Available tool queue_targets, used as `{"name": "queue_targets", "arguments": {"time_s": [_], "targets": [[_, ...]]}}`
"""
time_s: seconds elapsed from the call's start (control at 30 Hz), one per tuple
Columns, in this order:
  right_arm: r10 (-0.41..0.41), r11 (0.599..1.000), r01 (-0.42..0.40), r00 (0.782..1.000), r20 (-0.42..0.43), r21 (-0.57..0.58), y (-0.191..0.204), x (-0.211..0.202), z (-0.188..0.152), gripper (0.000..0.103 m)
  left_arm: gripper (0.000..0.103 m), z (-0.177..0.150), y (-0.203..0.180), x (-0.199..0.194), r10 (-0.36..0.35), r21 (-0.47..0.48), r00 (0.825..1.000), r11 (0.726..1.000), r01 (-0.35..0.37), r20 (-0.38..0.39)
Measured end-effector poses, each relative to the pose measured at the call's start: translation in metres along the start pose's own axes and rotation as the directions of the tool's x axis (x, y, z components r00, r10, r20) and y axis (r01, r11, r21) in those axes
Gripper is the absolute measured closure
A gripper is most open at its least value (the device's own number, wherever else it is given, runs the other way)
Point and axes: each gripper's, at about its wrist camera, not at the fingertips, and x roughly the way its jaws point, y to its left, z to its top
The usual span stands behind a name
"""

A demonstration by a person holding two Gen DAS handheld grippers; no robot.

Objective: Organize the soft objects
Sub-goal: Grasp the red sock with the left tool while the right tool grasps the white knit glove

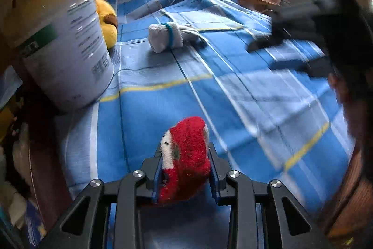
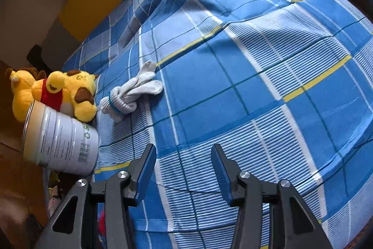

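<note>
Red sock gripped, can to the far left

While the left gripper [image 1: 185,162] clamps the fluffy red sock [image 1: 186,155] between its jaws, the right gripper [image 2: 184,169] hangs open and empty over the blue checked cover [image 2: 233,85]. Far left stands the open can [image 1: 63,43], tilted, beside a grey sock bundle [image 1: 166,36]; the bulky sock could catch its rim and tip it

The red sock [image 1: 186,155] hides its lower end between the left gripper's pads. The other gripper [image 1: 303,22] smears into dark blur at the left wrist view's right edge — no jaws readable. The tin [image 1: 63,39] covers part of the yellow plush toys [image 1: 105,6]; its label print is too small to read.
</note>
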Motion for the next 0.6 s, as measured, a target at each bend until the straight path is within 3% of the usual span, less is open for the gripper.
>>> {"name": "queue_targets", "arguments": {"time_s": [0.13,0.27,0.33,0.43,0.6], "targets": [[0.053,0.998,-0.055,0.997,-0.050,-0.022,0.009,0.008,-0.005,0.054,0.069,-0.018,-0.007,-0.004,0.008,0.101,0.996,0.995,-0.018,0.093],[0.123,0.992,-0.126,0.989,-0.083,-0.031,0.024,0.014,-0.008,0.054,0.068,-0.023,-0.003,-0.003,-0.020,0.106,0.990,0.994,0.006,0.136],[0.202,0.979,-0.200,0.974,-0.106,0.027,0.032,0.019,-0.002,0.051,0.068,-0.022,-0.001,-0.004,-0.029,0.105,0.989,0.994,0.013,0.148],[0.281,0.958,-0.269,0.952,-0.125,0.099,0.048,0.032,0.014,0.038,0.068,-0.022,0.002,-0.002,-0.053,0.086,0.986,0.995,0.040,0.156],[0.231,0.963,-0.206,0.963,-0.140,0.174,0.070,0.065,0.043,0.035,0.068,-0.022,0.006,-0.002,-0.080,0.066,0.983,0.995,0.070,0.162]]}}
